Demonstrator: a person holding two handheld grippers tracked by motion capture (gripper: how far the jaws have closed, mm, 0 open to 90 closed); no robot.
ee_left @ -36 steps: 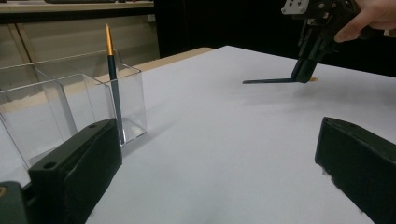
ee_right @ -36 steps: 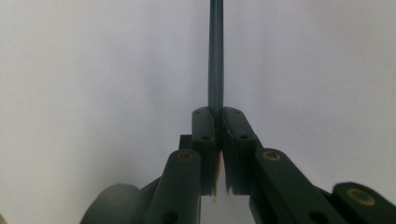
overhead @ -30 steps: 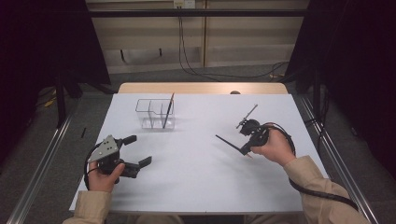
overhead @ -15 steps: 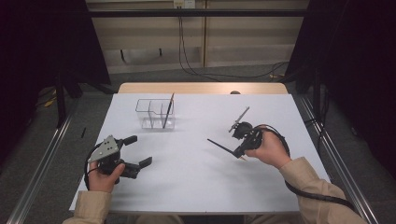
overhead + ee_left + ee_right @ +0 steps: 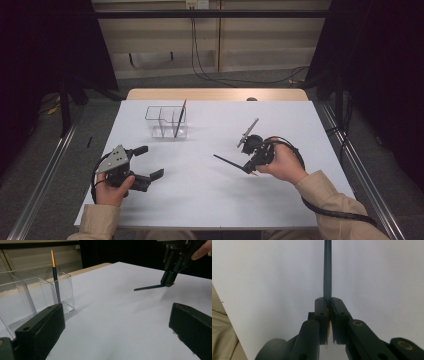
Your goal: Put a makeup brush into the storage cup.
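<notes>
My right gripper is shut on a dark pencil, which it holds just above the white table sheet at right of centre. In the right gripper view the pencil runs straight out from between the closed jaws, its orange end between the pads. A clear divided holder stands at the back left with a second dark pencil leaning upright in its right compartment. My left gripper rests open on the sheet at the near left, nothing between its fingers. The left gripper view shows the holder, its pencil and the right gripper with its pencil.
The sheet covers a wooden table whose far edge shows behind it. Metal rails run along both sides on the floor. A black cable trails from the right gripper along the sleeve.
The right hand has shifted a little to the left with the pencil still clamped. The left hand has stayed put.
</notes>
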